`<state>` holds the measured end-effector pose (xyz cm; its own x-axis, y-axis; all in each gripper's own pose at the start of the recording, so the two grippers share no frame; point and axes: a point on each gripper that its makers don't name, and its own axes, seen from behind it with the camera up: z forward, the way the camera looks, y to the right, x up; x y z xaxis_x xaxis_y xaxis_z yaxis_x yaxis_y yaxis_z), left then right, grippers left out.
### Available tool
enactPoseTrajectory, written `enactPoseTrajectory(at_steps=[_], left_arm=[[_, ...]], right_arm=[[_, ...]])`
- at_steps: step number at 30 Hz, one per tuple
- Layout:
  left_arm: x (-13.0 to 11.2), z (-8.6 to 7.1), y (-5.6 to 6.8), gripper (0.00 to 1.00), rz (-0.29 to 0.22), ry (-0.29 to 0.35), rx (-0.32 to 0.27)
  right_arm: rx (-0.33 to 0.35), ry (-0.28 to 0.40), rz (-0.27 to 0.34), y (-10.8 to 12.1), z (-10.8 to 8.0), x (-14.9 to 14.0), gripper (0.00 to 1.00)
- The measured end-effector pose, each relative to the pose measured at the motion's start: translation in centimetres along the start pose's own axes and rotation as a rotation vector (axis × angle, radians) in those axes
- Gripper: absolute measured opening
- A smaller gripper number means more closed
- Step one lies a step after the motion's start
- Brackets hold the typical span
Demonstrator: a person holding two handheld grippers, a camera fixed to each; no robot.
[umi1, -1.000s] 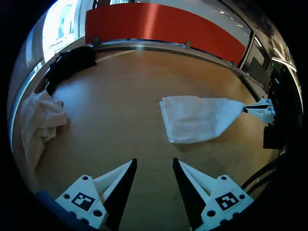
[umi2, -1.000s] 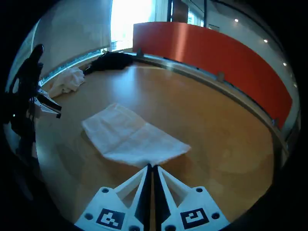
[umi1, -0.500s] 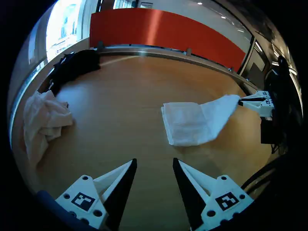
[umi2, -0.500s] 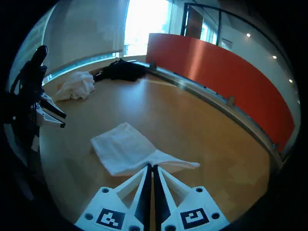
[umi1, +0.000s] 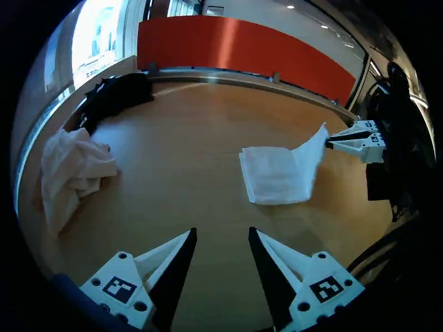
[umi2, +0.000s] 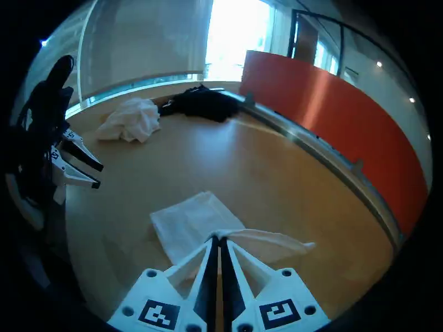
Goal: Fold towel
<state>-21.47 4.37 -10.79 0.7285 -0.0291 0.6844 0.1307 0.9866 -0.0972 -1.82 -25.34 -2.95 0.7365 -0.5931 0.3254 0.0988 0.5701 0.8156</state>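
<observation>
1. The white towel (umi1: pixel 277 174) is lying on the wooden tabletop (umi1: pixel 183 155), right of middle in the left gripper view. Most of it is resting flat as a layered rectangle, while one corner is rising off the wood.
2. The right gripper (umi2: pixel 217 240) is clenching that lifted corner, its two fingers pressing together on the cloth at their tips. The flap is sagging in a soft curve back toward the flat part.
3. The left gripper (umi1: pixel 221 232) is hanging released, fingers spread and grasping nothing, well apart from the towel.
4. The towel is looking light, limp and nappy, like terry. It is draping rather than holding a shape, so it will probably be following the pinch and drooping wherever it is unsupported. It seems neither slippery nor fragile. Corners and hemmed edges are looking like the best holds, and taking the neighbouring free corner with the idle claw should be keeping the folding edge straight.
5. A crumpled cream cloth (umi1: pixel 72 166) and a black garment (umi1: pixel 116 94) are sitting near the far edge of the smooth, glossy tabletop, with a curved orange panel (umi1: pixel 243 47) standing behind.
</observation>
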Motion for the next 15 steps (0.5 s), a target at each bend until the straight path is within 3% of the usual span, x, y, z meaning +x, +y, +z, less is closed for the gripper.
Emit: enactPoseTrajectory(at_steps=[6, 15], left_arm=[[-0.5, -1.6, -1.0, 0.68, -0.02, 0.011, 0.028], [-2.0, -3.2, -2.3, 0.68, -0.052, 0.012, 0.057]], right_arm=[[0.088, -0.021, -0.042, -4.0, 4.0, 1.0, 0.03], [0.189, -0.104, -0.034, -8.8, 10.2, -1.5, 0.03]])
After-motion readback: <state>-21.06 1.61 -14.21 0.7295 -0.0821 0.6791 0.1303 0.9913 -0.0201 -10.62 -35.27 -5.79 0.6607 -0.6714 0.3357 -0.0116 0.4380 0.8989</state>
